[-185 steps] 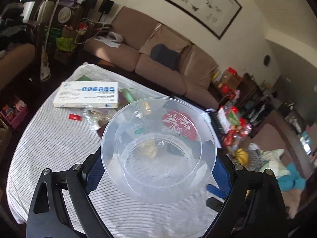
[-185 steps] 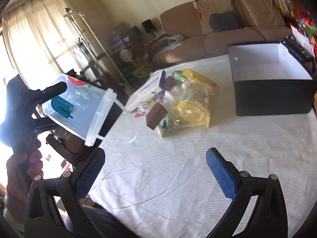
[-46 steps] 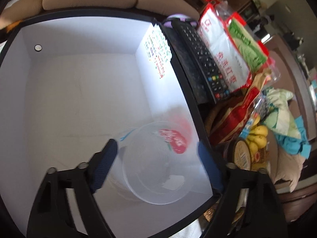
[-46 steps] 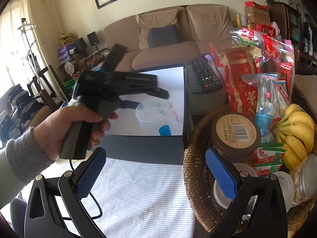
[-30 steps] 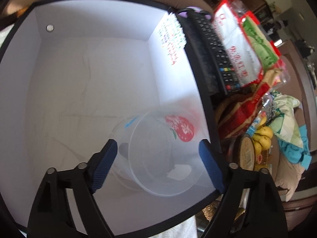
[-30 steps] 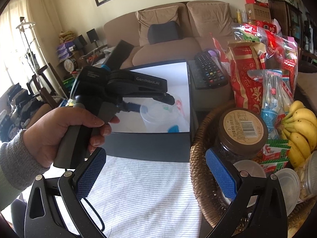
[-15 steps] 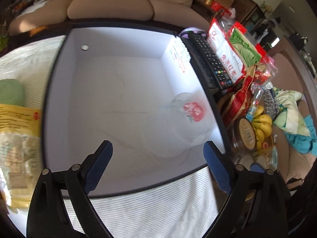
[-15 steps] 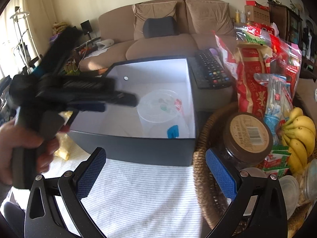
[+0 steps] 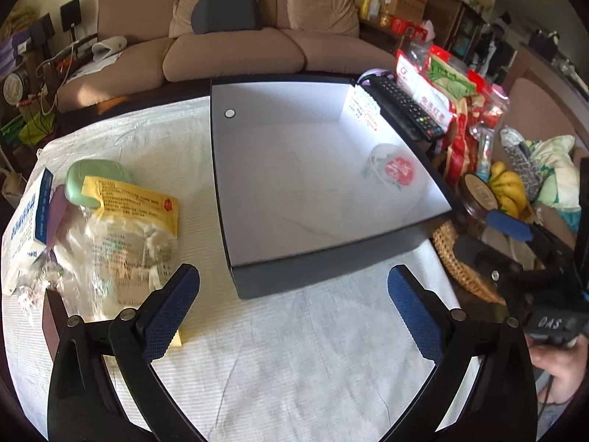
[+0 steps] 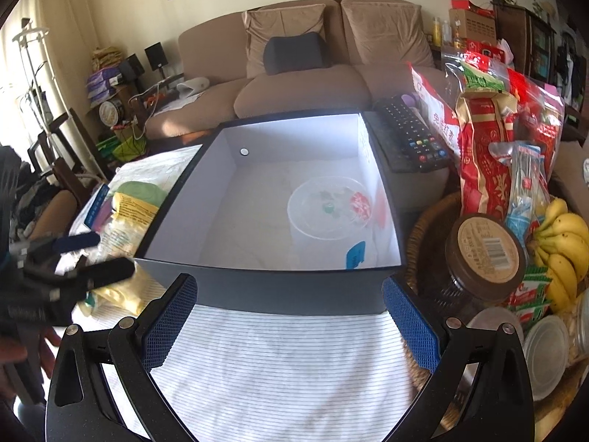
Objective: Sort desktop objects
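Note:
A clear plastic tub point(image 10: 329, 208) with a red label stands inside the black box point(image 10: 279, 291) with a white inside, near its right wall; it also shows in the left wrist view point(image 9: 394, 171). My left gripper point(image 9: 294, 307) is open and empty, above the striped cloth in front of the box point(image 9: 320, 265). My right gripper point(image 10: 289, 316) is open and empty, just in front of the box's near wall. A pile with a yellow packet point(image 9: 134, 202), a green case point(image 9: 94, 180) and a white-blue carton point(image 9: 25, 228) lies left of the box.
A wicker basket point(image 10: 419, 235) with a brown-lidded jar point(image 10: 482, 250), bananas point(image 10: 563, 243) and snack bags point(image 10: 486, 140) stands right of the box. A remote point(image 10: 410, 140) lies behind it. A sofa point(image 9: 235, 37) is beyond the table.
My left gripper let go of the clear tub inside the box, then pulled back and left, out of the box. The tub stays in the box.

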Demonstrator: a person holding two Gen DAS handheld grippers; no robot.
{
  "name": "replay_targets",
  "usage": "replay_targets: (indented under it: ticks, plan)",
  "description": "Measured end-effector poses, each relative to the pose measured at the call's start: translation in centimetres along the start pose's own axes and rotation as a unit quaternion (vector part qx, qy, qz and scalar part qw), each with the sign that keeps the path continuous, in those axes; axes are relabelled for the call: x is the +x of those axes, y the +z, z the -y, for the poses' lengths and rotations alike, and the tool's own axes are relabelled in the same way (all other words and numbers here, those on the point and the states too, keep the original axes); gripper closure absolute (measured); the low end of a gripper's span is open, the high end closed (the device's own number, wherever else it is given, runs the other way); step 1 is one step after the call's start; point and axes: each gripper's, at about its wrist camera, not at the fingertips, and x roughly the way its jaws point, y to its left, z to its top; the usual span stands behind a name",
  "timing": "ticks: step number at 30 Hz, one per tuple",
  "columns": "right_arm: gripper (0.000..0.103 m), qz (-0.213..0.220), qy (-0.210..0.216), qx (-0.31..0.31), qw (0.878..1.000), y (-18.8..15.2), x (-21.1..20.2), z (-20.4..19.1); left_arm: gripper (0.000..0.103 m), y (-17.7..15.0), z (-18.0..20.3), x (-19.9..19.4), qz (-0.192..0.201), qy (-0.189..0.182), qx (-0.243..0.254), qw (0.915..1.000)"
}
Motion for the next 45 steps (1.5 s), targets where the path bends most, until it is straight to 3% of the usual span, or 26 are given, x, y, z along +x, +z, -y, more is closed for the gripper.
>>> replay_targets:
  ticks: [5, 13, 23, 27, 35, 41, 45]
  plan:
    - [0.0, 0.0, -0.007, -0.005, 1.0, -0.4, -1.2, -1.4, 0.0, -1.8, 0.4, -2.1, 0.007, 0.008, 0.013, 0.9999]
    - [0.0, -0.003, -0.007, -0.012, 1.0, -1.7, -3.3, -4.2, 0.0, -5.9, -0.7, -5.5, 0.016, 0.022, -0.006, 0.9996]
    - [0.0, -0.019, 0.028, -0.014, 0.999, -5.2, -4.1, -8.6, 0.0, -12.4, -8.6, -8.9, 0.033, 0.028, -0.077, 0.9961]
    - [0.0, -0.035, 0.044, -0.025, 0.998, -6.8, -3.3, -11.4, 0.0, -15.3, -14.5, -9.6, 0.04, 0.035, -0.138, 0.989]
    - [0.0, -0.057, 0.089, -0.05, 0.993, -8.5, -0.8, -18.2, 0.0, -18.8, -26.0, -10.3, 0.056, 0.068, -0.26, 0.9617]
    - [0.0, -0.059, 0.105, -0.085, 0.989, -8.8, 1.3, -23.4, 0.0, -18.5, -30.7, -9.7, 0.075, 0.098, -0.285, 0.9505]
    - [0.0, -0.062, 0.109, -0.09, 0.988, -8.7, 3.2, -25.4, 0.0, -17.5, -32.1, -8.4, 0.082, 0.087, -0.29, 0.9496]
